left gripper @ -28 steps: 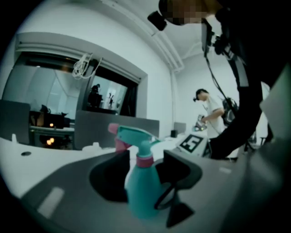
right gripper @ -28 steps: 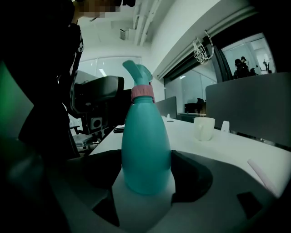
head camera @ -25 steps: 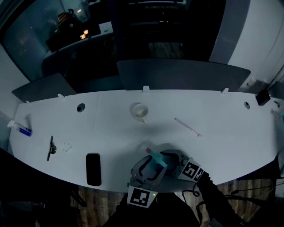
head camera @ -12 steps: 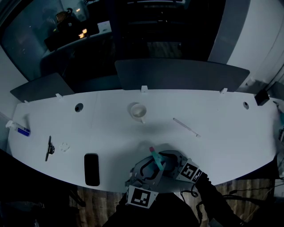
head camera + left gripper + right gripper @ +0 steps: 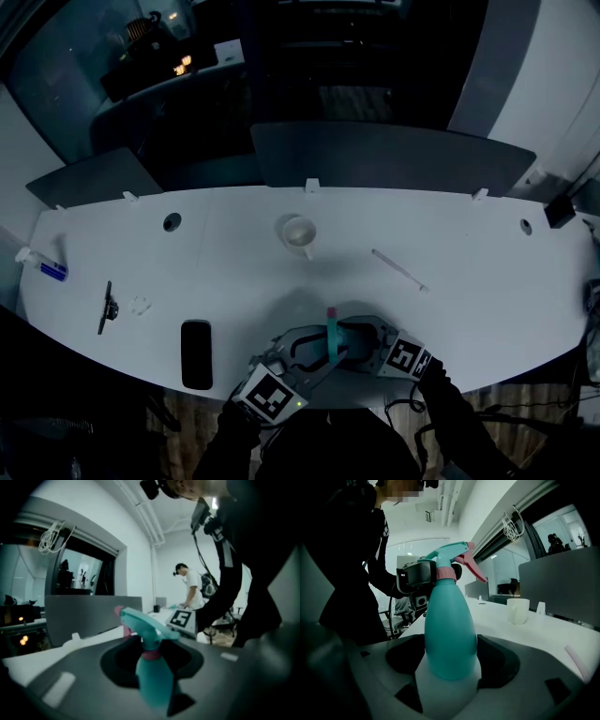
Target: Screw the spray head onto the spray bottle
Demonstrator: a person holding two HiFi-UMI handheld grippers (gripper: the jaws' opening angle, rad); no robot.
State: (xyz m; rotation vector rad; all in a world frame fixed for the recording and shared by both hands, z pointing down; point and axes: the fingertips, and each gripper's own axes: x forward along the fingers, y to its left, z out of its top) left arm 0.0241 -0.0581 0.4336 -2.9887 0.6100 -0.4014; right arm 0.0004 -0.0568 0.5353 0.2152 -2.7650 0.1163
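A teal spray bottle (image 5: 333,339) with a pink collar and pink trigger sits between both grippers near the table's front edge. My right gripper (image 5: 361,339) is shut on the bottle's body (image 5: 450,634), which stands upright between its jaws (image 5: 450,663). My left gripper (image 5: 309,354) comes in from the lower left. Its jaws have just been closing with the spray head (image 5: 145,625) between them, and they now grip it at the pink collar (image 5: 151,655). From the right gripper view, the left gripper (image 5: 417,579) shows dark beside the collar (image 5: 445,572).
On the white table (image 5: 469,281) lie a white cup (image 5: 297,232), a thin white tube (image 5: 398,269), a black phone (image 5: 196,353), a black clip (image 5: 108,309) and a small bottle (image 5: 42,267) at far left. Grey dividers (image 5: 394,159) line the far edge. A second person (image 5: 190,585) stands behind.
The left gripper has rolled and its marker cube has swung to the left. The spray head's nozzle has turned from pointing up-left to straight away from me. The right gripper has kept still.
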